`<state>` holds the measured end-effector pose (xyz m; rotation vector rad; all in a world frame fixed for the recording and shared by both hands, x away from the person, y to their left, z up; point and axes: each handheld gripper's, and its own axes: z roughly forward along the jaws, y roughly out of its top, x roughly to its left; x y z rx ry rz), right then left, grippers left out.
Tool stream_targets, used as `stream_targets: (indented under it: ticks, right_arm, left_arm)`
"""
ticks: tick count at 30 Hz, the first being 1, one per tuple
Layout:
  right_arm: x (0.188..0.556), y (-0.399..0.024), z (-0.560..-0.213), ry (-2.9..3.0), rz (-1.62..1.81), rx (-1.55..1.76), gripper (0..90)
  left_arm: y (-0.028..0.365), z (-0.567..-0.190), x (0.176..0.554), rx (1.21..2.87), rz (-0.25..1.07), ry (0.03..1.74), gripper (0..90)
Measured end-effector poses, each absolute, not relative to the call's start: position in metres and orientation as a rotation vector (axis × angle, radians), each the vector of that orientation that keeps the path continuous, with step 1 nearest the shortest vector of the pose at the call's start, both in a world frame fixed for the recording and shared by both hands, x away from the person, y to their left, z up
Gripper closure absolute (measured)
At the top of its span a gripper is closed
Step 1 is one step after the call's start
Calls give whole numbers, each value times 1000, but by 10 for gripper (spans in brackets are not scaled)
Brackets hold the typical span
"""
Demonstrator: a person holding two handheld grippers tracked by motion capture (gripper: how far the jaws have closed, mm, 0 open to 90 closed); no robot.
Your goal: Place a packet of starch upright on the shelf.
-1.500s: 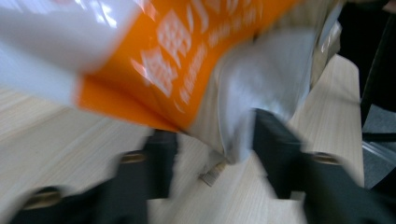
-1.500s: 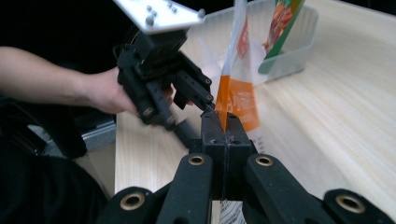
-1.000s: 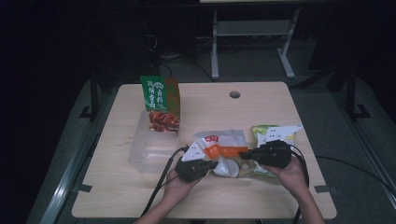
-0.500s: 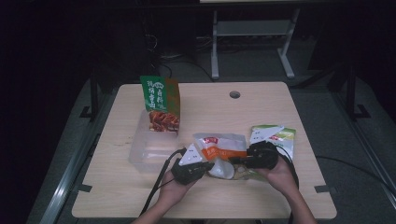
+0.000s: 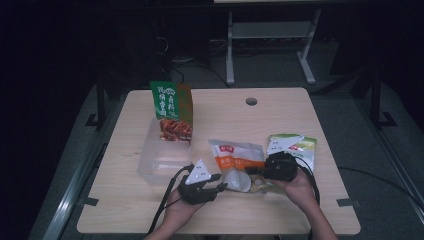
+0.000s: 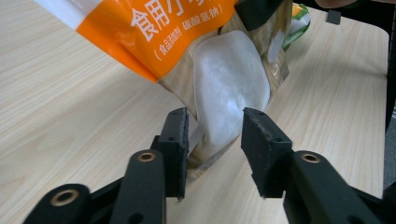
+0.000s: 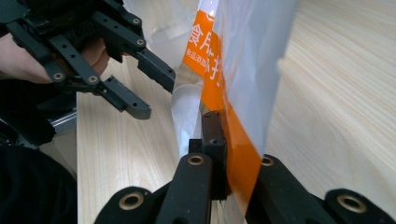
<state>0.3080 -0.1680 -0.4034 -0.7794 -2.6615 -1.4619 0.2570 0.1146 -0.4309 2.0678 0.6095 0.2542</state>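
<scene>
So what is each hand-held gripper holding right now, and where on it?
The right hand-held gripper is shut on the orange-and-white bag's edge. The left hand-held gripper holds nothing; its jaws have just opened around the bag's white bulge.

A dim room. The pale wooden bench [image 5: 280, 125], with a round cable hole [image 5: 251, 101], stands on grey floor [image 5: 350, 115]; a white metal frame [image 5: 270, 35] sits at upper centre.

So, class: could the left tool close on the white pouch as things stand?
Probably yes: the left tool is open, its jaws either side of the white pouch, nothing between, while the right tool holds the orange bag.
</scene>
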Motion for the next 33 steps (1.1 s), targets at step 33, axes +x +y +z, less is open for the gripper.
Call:
stream_targets:
  ticks: [33]
  right_arm:
    - [332, -149, -356, -2634, -1546, -844, 900]
  left_arm:
    - [145, -435, 235, 2090, 231, 555, 325]
